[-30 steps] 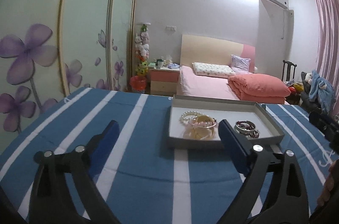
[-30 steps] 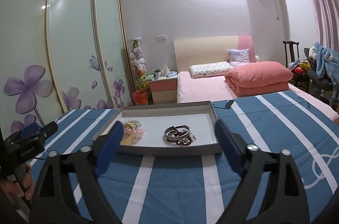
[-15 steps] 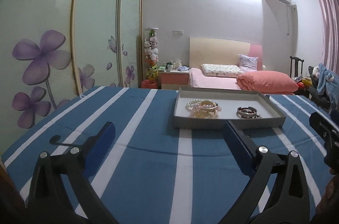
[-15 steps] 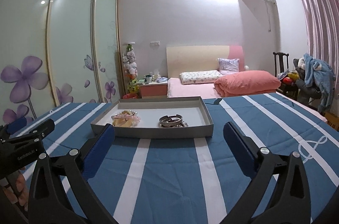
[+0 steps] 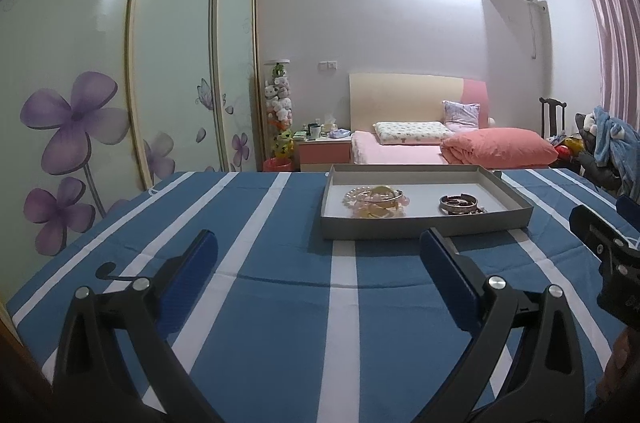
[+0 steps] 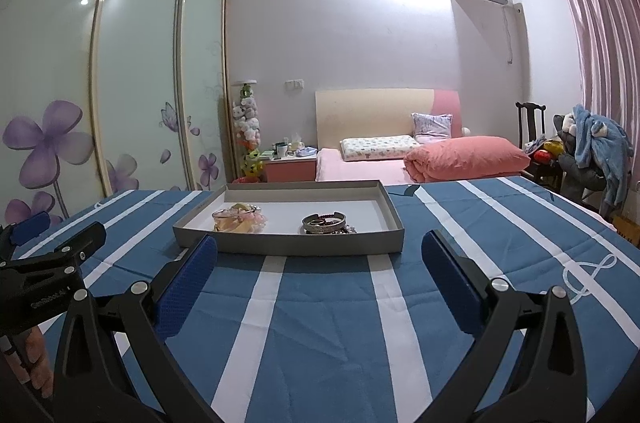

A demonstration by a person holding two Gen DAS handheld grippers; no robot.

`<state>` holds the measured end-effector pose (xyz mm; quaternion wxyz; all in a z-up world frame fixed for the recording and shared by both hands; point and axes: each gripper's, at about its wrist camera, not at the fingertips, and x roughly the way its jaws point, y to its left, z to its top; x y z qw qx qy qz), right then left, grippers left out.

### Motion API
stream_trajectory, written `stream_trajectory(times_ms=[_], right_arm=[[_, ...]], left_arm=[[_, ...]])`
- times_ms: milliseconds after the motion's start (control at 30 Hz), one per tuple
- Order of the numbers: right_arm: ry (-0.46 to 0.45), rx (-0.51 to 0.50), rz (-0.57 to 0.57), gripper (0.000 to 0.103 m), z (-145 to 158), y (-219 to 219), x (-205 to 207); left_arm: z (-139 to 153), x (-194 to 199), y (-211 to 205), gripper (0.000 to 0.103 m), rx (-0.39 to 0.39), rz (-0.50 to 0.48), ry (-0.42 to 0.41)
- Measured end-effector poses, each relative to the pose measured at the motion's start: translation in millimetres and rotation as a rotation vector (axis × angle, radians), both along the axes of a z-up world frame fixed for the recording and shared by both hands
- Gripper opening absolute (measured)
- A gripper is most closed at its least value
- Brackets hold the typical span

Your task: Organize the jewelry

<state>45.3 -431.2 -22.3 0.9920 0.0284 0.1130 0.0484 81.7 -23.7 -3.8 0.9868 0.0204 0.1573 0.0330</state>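
A shallow grey tray with a white floor lies on the blue striped cloth, ahead of both grippers. Its left part holds a pile of pale bracelets, pearl, pink and yellow. To their right lie dark and silver bangles. My left gripper hangs open over the cloth, short of the tray, with nothing between its blue pads. My right gripper stands wide open and empty, just short of the tray's front wall. Each view catches the other gripper at its edge.
The striped cloth covers the whole table. Behind it stand a bed with a pink quilt and a nightstand. Sliding wardrobe doors with purple flowers run along the left. A chair piled with clothes is at the right.
Both grippers have drawn back from the tray and sunk a little, so the tray looks farther off and flatter. The right gripper's jaws have spread slightly wider.
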Motion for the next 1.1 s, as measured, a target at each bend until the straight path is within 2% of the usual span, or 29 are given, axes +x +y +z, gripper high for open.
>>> stream_trajectory(times_ms=[1100], right_arm=[[0.018,0.014,0.005,0.101,-1.5,0.5,0.7]], left_arm=[[-1.4,3.8,-1.5,0.098,-0.015,-0.004,0.027]])
